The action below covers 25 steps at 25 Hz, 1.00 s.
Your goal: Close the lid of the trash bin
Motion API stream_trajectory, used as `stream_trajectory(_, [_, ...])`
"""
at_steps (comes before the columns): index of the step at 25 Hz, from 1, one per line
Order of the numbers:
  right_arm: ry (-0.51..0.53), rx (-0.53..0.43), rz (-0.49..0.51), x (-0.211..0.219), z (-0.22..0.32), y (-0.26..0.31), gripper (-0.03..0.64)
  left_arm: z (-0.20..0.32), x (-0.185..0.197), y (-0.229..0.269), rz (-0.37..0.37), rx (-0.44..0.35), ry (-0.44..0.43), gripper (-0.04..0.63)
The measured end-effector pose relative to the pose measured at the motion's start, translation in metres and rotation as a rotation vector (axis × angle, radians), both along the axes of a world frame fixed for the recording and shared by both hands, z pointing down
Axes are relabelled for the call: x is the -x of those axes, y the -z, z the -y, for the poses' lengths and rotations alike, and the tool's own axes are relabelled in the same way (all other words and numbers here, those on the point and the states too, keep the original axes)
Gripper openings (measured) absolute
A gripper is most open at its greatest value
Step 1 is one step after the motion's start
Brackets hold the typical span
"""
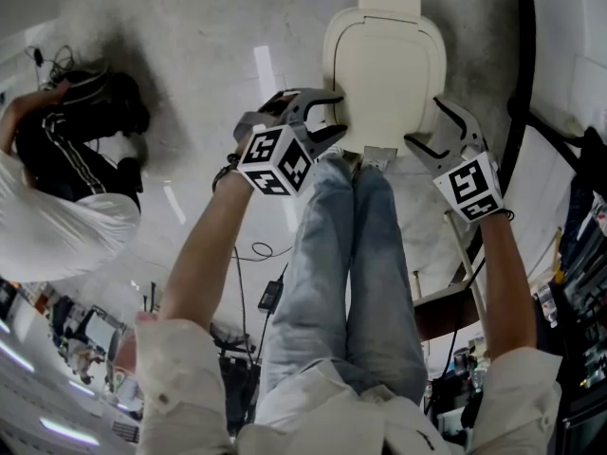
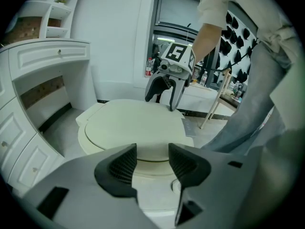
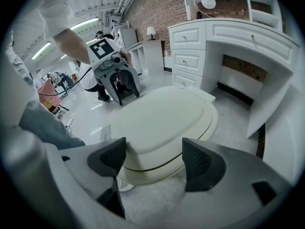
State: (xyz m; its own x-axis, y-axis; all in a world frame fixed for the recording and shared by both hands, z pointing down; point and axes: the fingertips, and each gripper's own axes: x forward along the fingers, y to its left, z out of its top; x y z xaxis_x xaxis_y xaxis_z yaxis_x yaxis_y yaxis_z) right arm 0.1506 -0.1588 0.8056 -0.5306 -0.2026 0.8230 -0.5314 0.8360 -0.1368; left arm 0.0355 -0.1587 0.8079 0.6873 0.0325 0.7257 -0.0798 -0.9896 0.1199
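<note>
The cream trash bin [image 1: 384,64] stands on the floor in front of my feet, its lid [image 2: 133,123] lying flat down on the body. My left gripper [image 1: 334,117] hovers at the bin's near left edge, open, with nothing between its pads [image 2: 125,163]. At the bin's near right edge my right gripper [image 1: 425,123] also stands open and holds nothing. In the right gripper view the lid [image 3: 167,113] fills the middle beyond the pads [image 3: 198,163], and the left gripper [image 3: 126,97] shows across it. The left gripper view shows the right gripper [image 2: 160,103] over the lid's far edge.
My jeans-clad legs [image 1: 351,254] reach up to the bin's front. A person in a white shirt [image 1: 57,188] crouches at the left. A white desk with drawers [image 3: 228,37] stands behind the bin. Cables [image 1: 251,254] lie on the floor, and a wooden chair [image 1: 446,301] stands at the right.
</note>
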Motion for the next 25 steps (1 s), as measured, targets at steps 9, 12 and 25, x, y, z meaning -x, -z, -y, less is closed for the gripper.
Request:
stream_trajectory(9, [-0.004, -0.001, -0.003, 0.0009, -0.0009, -0.0015, 0.377, -0.0006, 0.0002, -0.0010, 0.001, -0.007, 0.010, 0.224])
stream_trajectory(12, [-0.003, -0.005, -0.013, 0.0013, -0.0014, -0.0023, 0.377, -0.0010, 0.0004, -0.0016, 0.006, -0.012, 0.012, 0.222])
stream_trajectory(25, [-0.038, -0.008, 0.002, 0.0034, -0.0002, -0.0007, 0.355, 0.0048, 0.0008, 0.0025, -0.026, -0.037, 0.070, 0.157])
